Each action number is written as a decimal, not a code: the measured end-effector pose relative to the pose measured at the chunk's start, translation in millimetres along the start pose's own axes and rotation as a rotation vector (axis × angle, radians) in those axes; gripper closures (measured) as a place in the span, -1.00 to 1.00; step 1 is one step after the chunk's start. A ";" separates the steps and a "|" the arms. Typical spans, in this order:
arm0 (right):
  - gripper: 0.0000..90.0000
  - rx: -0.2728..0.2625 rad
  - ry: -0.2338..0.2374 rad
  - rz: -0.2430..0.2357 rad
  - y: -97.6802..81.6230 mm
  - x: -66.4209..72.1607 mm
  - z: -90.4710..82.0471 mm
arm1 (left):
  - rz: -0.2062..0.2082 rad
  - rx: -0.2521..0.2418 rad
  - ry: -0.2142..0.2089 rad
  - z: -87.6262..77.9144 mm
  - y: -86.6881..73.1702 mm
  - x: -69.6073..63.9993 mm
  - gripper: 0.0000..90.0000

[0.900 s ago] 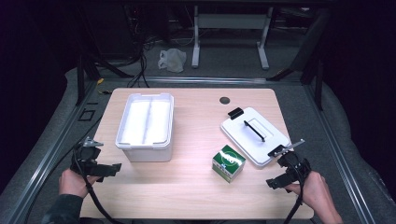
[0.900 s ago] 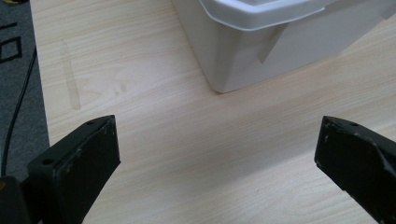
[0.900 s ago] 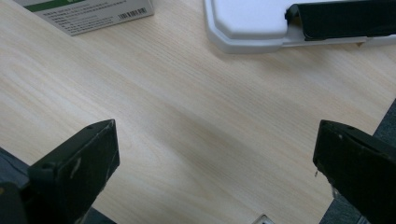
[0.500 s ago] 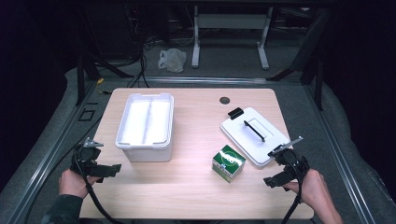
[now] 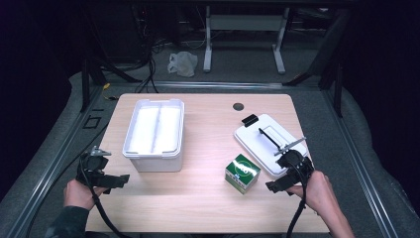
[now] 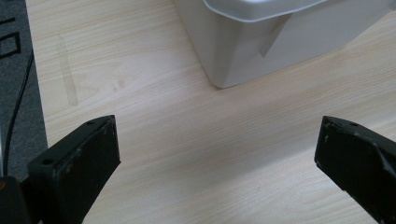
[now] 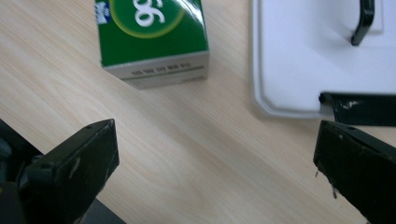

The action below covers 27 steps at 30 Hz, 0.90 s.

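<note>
Right gripper point(image 5: 278, 185) crept toward the green box point(image 5: 242, 173), now just ahead of my wide-apart jaws for pickup; left gripper point(image 5: 118, 180) idles agape, empty.

A crumpled white bag point(image 5: 182, 63) lies on the floor beyond the wooden table point(image 5: 208, 208).

A light wood-grain worktop point(image 5: 198, 208) with rounded corners and a small dark round hole point(image 5: 238, 106) near its far edge stands on grey carpet point(image 5: 44, 163). Metal rails point(image 5: 54, 148) run along the floor at either side. Beyond the far edge, the white legs of a frame point(image 5: 208, 44) stand on the floor, with a crumpled pale bag point(image 5: 182, 63) and dark cables point(image 5: 148, 64) nearby. The surroundings are dark; light falls mainly on the worktop.
</note>
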State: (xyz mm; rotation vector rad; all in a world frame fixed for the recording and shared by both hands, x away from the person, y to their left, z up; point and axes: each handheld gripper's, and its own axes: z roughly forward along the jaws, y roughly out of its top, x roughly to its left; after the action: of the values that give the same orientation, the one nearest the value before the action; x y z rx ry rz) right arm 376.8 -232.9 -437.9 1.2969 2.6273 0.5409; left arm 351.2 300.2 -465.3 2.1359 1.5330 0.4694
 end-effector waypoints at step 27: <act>-1.00 0.102 0.030 -0.114 79.1 49.2 59.4 | -0.004 0.018 -0.011 5.2 0.8 1.8 -1.00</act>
State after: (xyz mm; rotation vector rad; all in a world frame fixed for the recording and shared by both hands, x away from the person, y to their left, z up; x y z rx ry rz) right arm 422.6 -135.1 -461.2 1.1654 2.7661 0.4173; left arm 355.1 300.8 -469.1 2.1454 1.5406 0.4429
